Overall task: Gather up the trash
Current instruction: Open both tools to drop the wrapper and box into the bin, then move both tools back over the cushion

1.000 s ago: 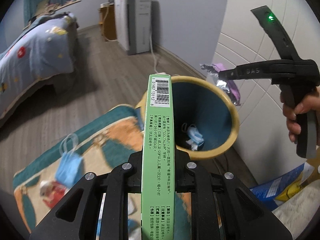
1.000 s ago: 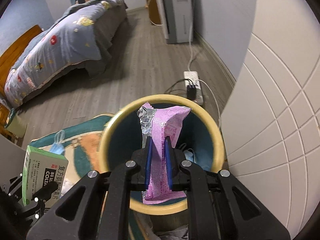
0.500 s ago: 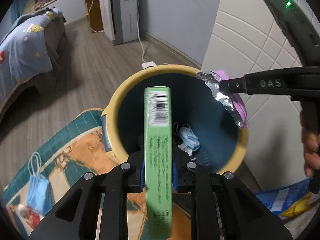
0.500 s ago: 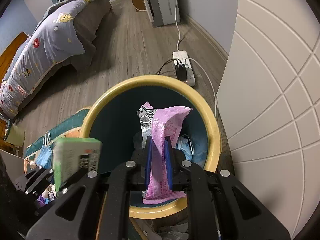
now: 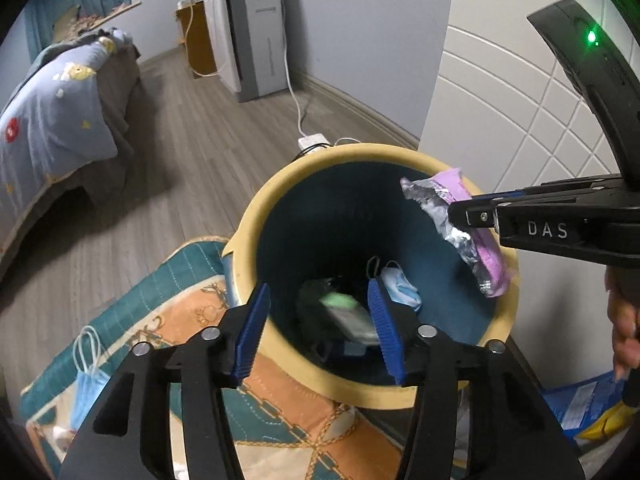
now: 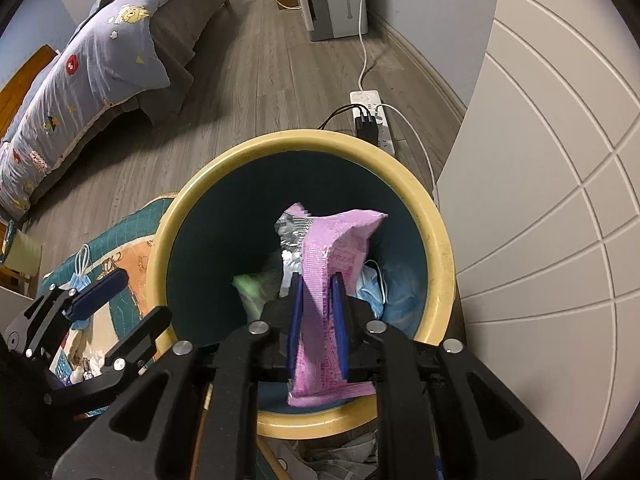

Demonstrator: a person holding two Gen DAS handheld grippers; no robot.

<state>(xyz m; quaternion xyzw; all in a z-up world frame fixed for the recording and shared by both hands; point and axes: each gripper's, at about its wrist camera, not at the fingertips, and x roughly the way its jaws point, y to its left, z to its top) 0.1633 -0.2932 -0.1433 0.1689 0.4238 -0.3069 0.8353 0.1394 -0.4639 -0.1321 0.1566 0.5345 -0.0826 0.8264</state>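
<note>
Green box [image 5: 347, 317] lies blurred inside the bin [image 5: 256, 216]; we note the left gripper [image 5: 320, 328] fingers, just opened, spread and empty. Right gripper [image 6: 317, 312] fingers, just loosening, flank the pink wrapper [image 6: 332, 256].

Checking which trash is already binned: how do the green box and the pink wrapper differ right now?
The green box lies blurred down inside the bin, free of the left gripper, whose jaws have just been opening and stand apart with nothing between them. The pink wrapper stands up between the right gripper jaws, which have just been opening, above the bin. Both sit within its rim.
</note>
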